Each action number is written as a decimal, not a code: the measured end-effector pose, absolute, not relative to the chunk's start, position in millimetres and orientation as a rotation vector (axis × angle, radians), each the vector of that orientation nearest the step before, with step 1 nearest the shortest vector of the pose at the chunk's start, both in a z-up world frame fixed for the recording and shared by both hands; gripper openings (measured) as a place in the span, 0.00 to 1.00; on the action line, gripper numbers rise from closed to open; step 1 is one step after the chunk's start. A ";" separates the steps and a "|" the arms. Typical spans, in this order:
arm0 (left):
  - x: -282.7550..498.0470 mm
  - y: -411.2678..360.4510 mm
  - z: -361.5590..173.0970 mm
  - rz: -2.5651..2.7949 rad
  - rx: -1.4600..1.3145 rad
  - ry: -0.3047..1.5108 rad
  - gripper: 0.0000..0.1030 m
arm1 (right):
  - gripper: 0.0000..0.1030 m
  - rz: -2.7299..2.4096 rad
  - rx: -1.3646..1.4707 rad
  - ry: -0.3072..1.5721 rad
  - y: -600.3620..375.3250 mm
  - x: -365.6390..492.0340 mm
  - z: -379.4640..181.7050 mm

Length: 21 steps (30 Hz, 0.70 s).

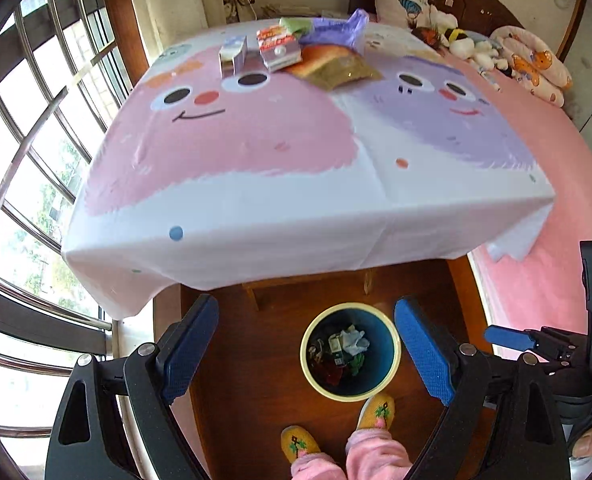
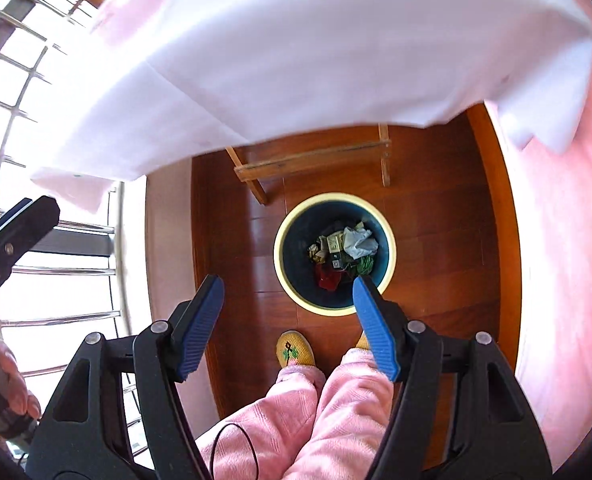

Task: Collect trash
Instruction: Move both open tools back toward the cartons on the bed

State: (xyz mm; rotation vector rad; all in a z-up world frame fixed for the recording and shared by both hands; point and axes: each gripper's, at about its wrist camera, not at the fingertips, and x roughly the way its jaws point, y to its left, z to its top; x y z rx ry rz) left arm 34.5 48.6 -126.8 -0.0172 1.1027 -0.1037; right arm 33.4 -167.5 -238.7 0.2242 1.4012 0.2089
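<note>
A round blue bin (image 1: 388,350) with a pale yellow rim stands on the wooden floor and holds crumpled paper and wrappers; it also shows in the right wrist view (image 2: 296,248). My left gripper (image 1: 306,320) is open and empty, above the bin. My right gripper (image 2: 287,292) is open and empty, above the bin's near rim. Trash lies at the table's far edge: a small white carton (image 1: 233,56), a red and white box (image 1: 277,46), a brown and orange packet (image 1: 336,66) and a purple plastic bag (image 1: 340,30).
The table wears a pink, purple and white cartoon cloth (image 1: 296,184) that overhangs the floor. A bed (image 1: 536,272) with a pink sheet, pillows and plush toys (image 1: 468,46) is at the right. Barred windows (image 1: 35,160) are at the left. The person's slippered feet (image 1: 376,410) stand by the bin.
</note>
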 end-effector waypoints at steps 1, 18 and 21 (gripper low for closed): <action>36.7 45.8 -115.1 -0.102 -0.019 1.088 0.88 | 0.63 0.218 0.218 1.389 -169.3 35.2 -227.4; 75.1 17.8 34.7 -0.008 -0.011 0.910 0.88 | 0.63 0.423 0.107 1.091 -189.0 103.2 -52.0; 82.5 21.6 45.0 0.011 -0.016 0.907 0.88 | 0.63 0.452 0.072 1.048 -188.6 116.5 -31.5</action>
